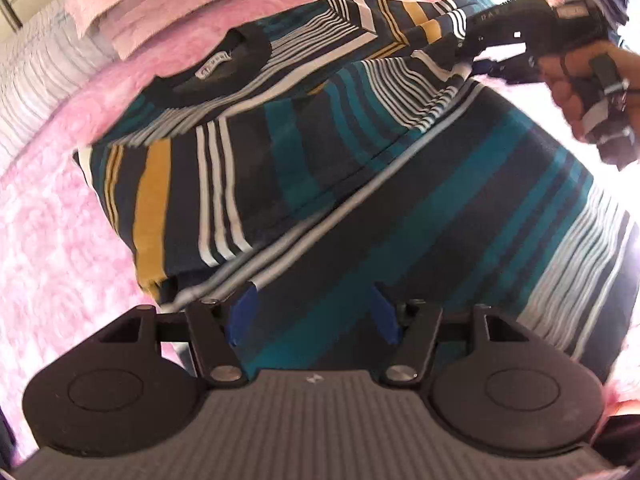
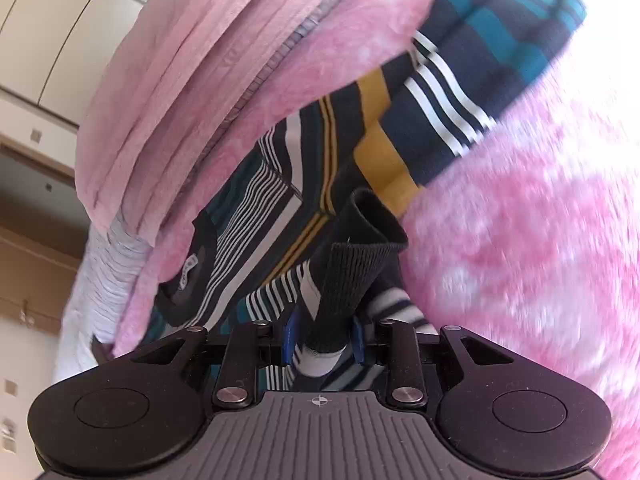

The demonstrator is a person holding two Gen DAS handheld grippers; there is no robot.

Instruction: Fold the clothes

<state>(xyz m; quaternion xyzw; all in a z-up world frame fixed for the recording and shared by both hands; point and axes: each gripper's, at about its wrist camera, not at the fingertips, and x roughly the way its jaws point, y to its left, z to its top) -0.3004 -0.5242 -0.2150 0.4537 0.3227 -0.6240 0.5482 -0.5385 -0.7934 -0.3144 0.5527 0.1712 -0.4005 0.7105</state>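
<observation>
Presently the striped shirt lies on the pink blanket. Left gripper gapes wide over its hem, gripping nothing. Right gripper stands narrow around the dark cuff; contact unclear.

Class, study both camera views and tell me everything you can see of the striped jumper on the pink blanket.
The striped jumper is a soft knit in navy, teal, white and mustard bands, with a black ribbed collar bearing a label. It lies spread on the fluffy pink blanket, one sleeve folded across its body. The right gripper has the black ribbed cuff of the other sleeve between its fingers. The left gripper hangs open above the hem area.
</observation>
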